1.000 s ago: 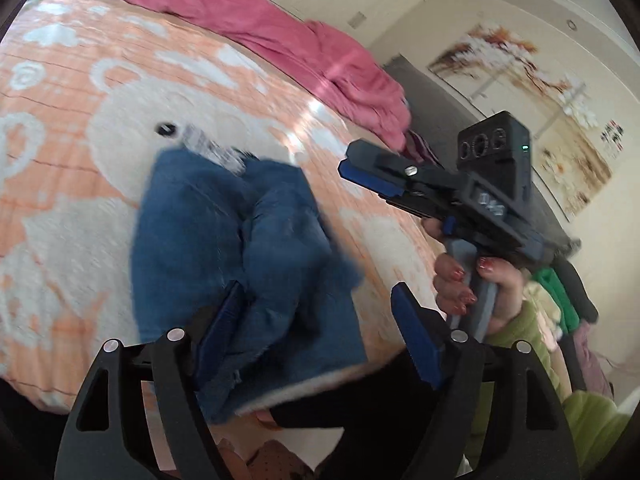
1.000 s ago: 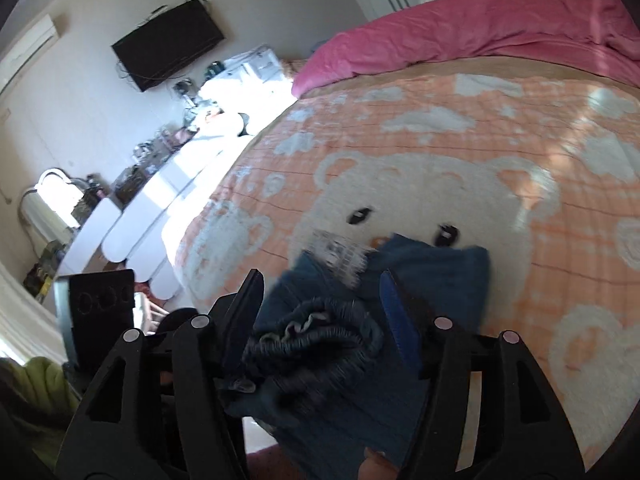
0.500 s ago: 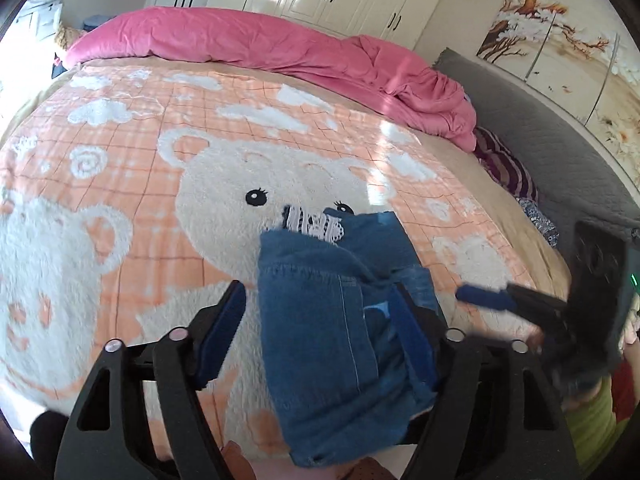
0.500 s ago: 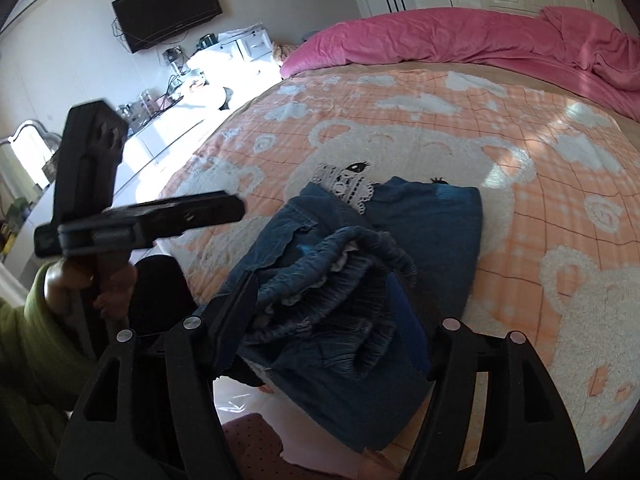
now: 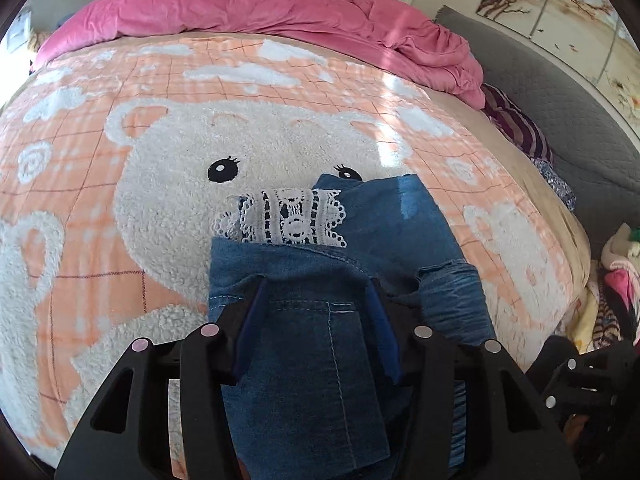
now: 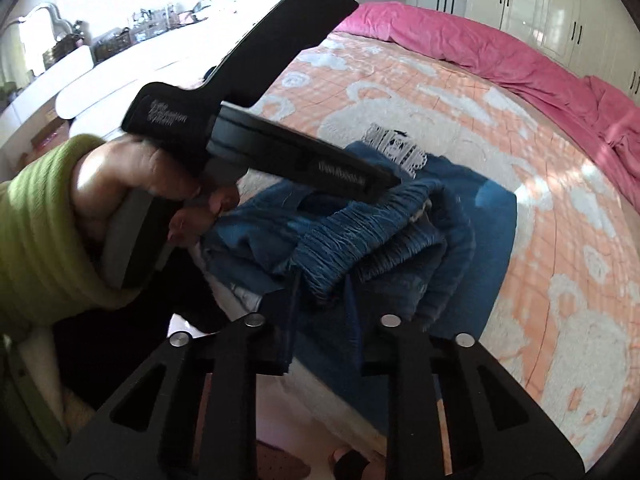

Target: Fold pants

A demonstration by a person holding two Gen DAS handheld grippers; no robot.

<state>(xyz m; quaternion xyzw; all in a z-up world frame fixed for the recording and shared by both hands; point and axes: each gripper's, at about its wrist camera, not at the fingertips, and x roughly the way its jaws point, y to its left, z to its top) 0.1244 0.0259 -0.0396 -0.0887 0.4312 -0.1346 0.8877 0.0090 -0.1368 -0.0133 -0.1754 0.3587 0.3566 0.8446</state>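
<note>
Blue denim pants with a white lace trim lie bunched near the front edge of the bed; they also show in the right wrist view. My left gripper straddles a flat fold of the denim, its jaws still fairly wide apart with the cloth between them. My right gripper is closed on the gathered elastic waistband. The left gripper's body crosses the right wrist view above the pants, held by a hand in a green sleeve.
The bed is covered by an orange and white bear blanket. A pink duvet is heaped along the far side. A grey sofa and clothes piles stand on the right. White cabinets stand on the left.
Both grippers have come down onto the pants. The right jaws have narrowed onto the waistband. The left gripper has swung in over the flat fold.
</note>
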